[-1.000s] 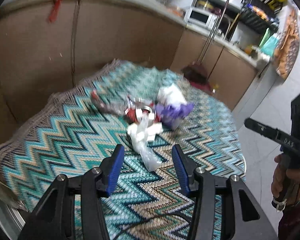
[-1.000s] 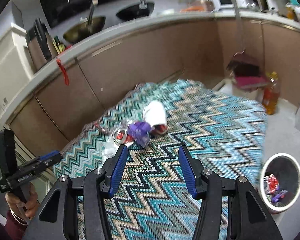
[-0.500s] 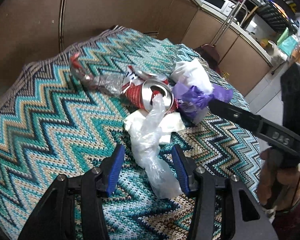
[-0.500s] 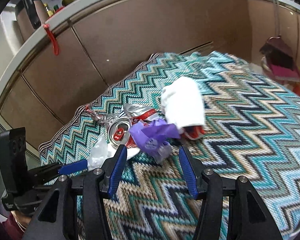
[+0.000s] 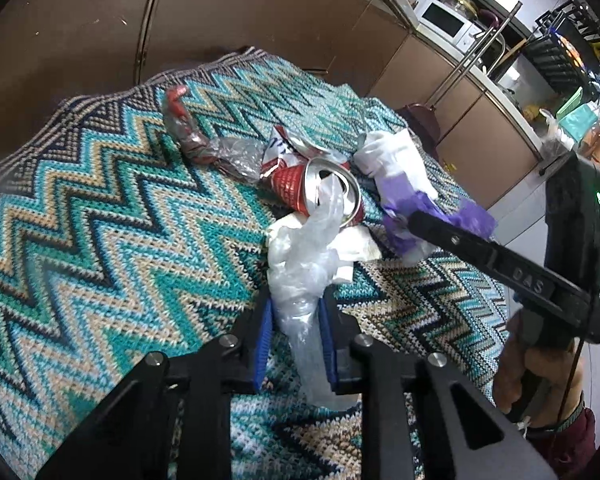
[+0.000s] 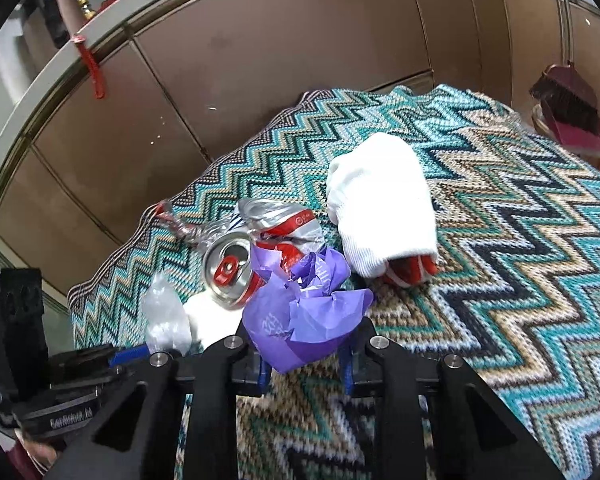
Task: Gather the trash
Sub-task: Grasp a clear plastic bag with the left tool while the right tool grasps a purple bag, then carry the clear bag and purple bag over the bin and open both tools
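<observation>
A pile of trash lies on a zigzag cloth [image 5: 80,220]. My left gripper [image 5: 294,320] is shut on a clear plastic wrapper [image 5: 304,264] that trails out of a crushed red can [image 5: 324,196]. My right gripper [image 6: 306,354] is shut on a crumpled purple wrapper [image 6: 304,320], just in front of the can [image 6: 232,272]. A white sock or cloth [image 6: 384,204] lies behind it over something red. The right gripper also shows in the left wrist view [image 5: 416,220], touching the purple wrapper [image 5: 400,204].
A twisted red and silver wrapper [image 5: 184,132] lies at the far left of the pile. White paper [image 5: 352,244] lies under the can. Brown cabinets [image 6: 260,60] stand close behind the table. A red dustpan and brush [image 6: 568,116] stand at the right.
Both grippers moved forward into the pile and closed: the left on the clear plastic wrapper, the right on the purple wrapper.
</observation>
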Demonstrator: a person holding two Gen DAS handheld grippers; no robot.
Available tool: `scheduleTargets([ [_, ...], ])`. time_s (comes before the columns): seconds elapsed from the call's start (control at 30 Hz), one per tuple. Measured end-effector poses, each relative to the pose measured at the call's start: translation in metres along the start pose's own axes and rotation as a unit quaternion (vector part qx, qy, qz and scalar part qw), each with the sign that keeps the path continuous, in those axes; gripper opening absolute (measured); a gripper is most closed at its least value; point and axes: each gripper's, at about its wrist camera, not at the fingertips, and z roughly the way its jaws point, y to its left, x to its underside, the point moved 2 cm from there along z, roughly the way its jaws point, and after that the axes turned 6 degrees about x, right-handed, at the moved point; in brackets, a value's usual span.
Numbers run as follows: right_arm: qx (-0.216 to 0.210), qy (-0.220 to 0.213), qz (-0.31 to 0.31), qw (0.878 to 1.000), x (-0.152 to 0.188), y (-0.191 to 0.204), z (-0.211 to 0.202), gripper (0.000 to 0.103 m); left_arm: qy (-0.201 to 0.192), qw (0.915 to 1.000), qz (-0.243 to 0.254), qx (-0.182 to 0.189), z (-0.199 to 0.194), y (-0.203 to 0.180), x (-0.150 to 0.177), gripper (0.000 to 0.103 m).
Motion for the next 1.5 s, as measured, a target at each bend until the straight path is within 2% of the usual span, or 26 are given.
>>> scheduleTargets([
  [0.37, -0.018, -0.05, 0.012, 0.998, 0.03, -0.006, -0.093, 0.025, -0.046, 0.9987, 0.018, -0.01, -0.063, -0.011, 0.004, 0.02],
  [0.63, -0.009, -0.122, 0.032, 0.992, 0.051, -0.024, -0.181, 0.025, -0.075, 0.995, 0.066, -0.001, -0.109, -0.068, 0.003, 0.02],
  [0.83, 0.017, -0.173, 0.058, 0.983, 0.072, -0.054, -0.244, 0.025, -0.074, 0.9932, 0.089, 0.013, -0.115, -0.11, 0.009, 0.02],
  [1.03, 0.061, -0.198, 0.109, 0.972, 0.101, -0.11, -0.284, 0.025, -0.049, 0.9896, 0.13, 0.036, -0.095, -0.164, 0.016, 0.02],
  [1.17, 0.099, -0.198, 0.155, 0.963, 0.121, -0.155, -0.295, 0.025, -0.018, 0.9842, 0.167, 0.057, -0.066, -0.212, 0.02, 0.02],
  [1.3, 0.14, -0.188, 0.196, 0.952, 0.139, -0.202, -0.296, 0.025, 0.018, 0.9753, 0.206, 0.077, -0.023, -0.266, 0.029, 0.02],
  [1.5, 0.177, -0.165, 0.252, 0.937, 0.16, -0.273, -0.281, 0.025, 0.08, 0.959, 0.251, 0.105, 0.063, -0.349, 0.048, 0.02],
])
